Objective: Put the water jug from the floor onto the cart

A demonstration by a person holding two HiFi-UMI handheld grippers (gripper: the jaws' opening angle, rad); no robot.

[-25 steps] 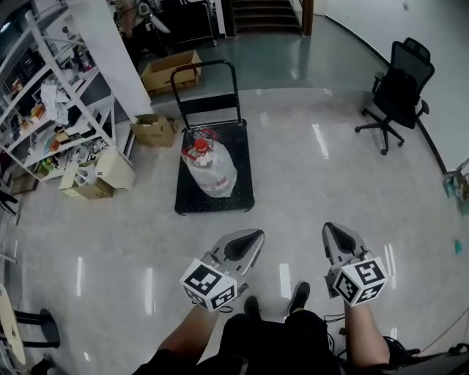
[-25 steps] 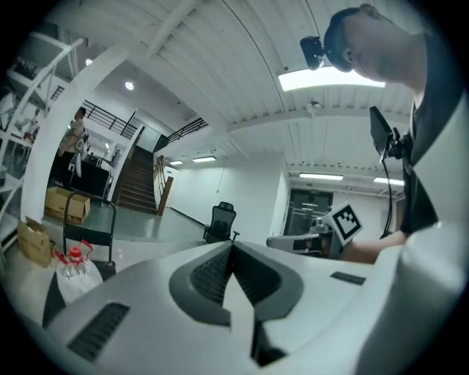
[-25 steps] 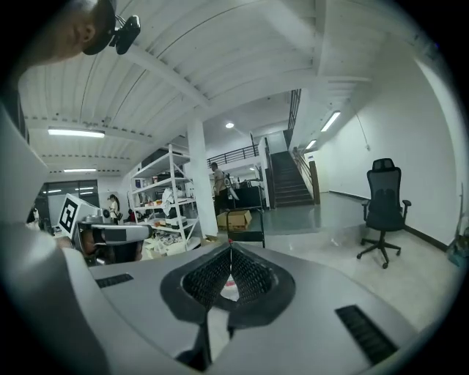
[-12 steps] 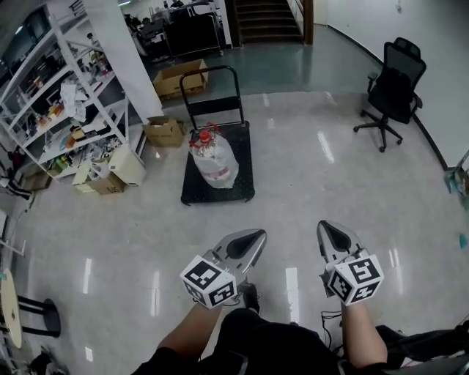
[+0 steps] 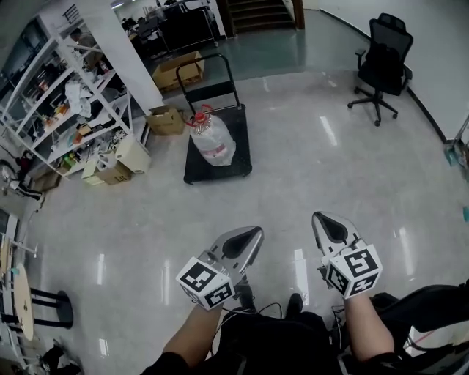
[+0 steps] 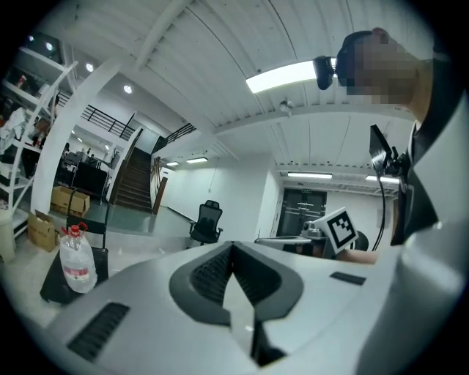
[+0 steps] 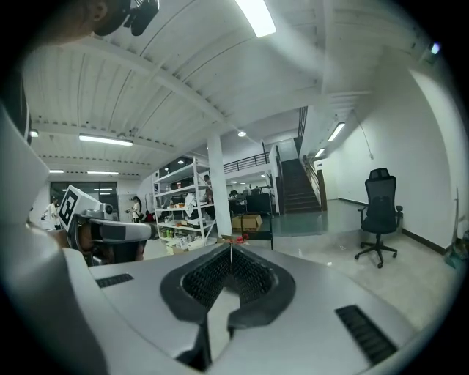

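The clear water jug (image 5: 212, 139) with a red cap stands on the black platform cart (image 5: 236, 162), far ahead of me on the floor. In the left gripper view the water jug (image 6: 76, 261) shows small at the left on the cart (image 6: 53, 282). My left gripper (image 5: 253, 233) and right gripper (image 5: 318, 218) are held close to my body, side by side, far from the cart. Both are shut with nothing between the jaws. In the right gripper view only the cart handle (image 7: 253, 233) shows beyond the jaw tips.
White shelving (image 5: 69, 110) packed with clutter lines the left, with cardboard boxes (image 5: 167, 119) on the floor beside it. A black office chair (image 5: 379, 67) stands at the far right. A stool (image 5: 33, 307) sits at the near left. Stairs (image 5: 256, 11) rise beyond the cart.
The cart with the jug has shrunk and slid farther away in the head view; both grippers moved back with me, staying shut and side by side.
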